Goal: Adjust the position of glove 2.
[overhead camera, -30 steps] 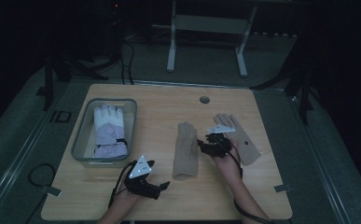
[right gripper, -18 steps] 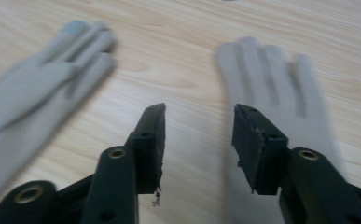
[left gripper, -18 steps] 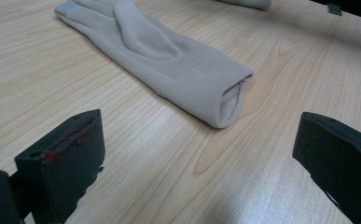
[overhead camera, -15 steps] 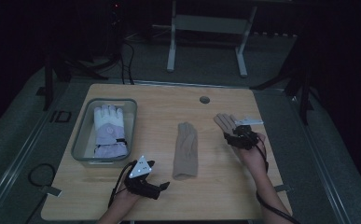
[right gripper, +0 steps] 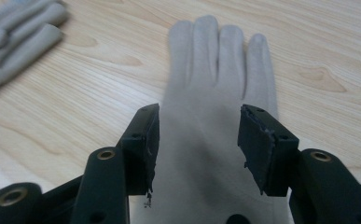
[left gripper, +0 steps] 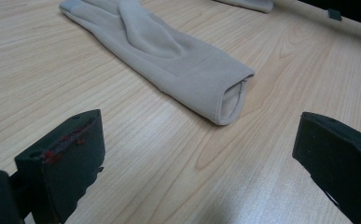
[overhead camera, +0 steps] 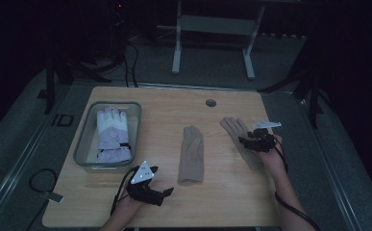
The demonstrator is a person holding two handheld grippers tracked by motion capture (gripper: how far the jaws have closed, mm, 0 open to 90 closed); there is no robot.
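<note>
High view: on the desk (overhead camera: 174, 103), the right gripper (overhead camera: 249, 141) hovers over a beige glove (overhead camera: 236, 132), likely lining up a grab.

Left gripper view: left gripper (left gripper: 192, 154) jaws spread wide, empty; another glove (left gripper: 169, 56) lies just ahead.

Right gripper view: jaws parted, the beige glove's palm between them.

Two beige fabric gloves lay flat: one (overhead camera: 192, 155) mid-table, the other (overhead camera: 240, 138) near the table's right edge.

The right tool (overhead camera: 254, 139) swung from the worktop's middle toward its right edge, over the right-hand glove (overhead camera: 241, 139).
</note>
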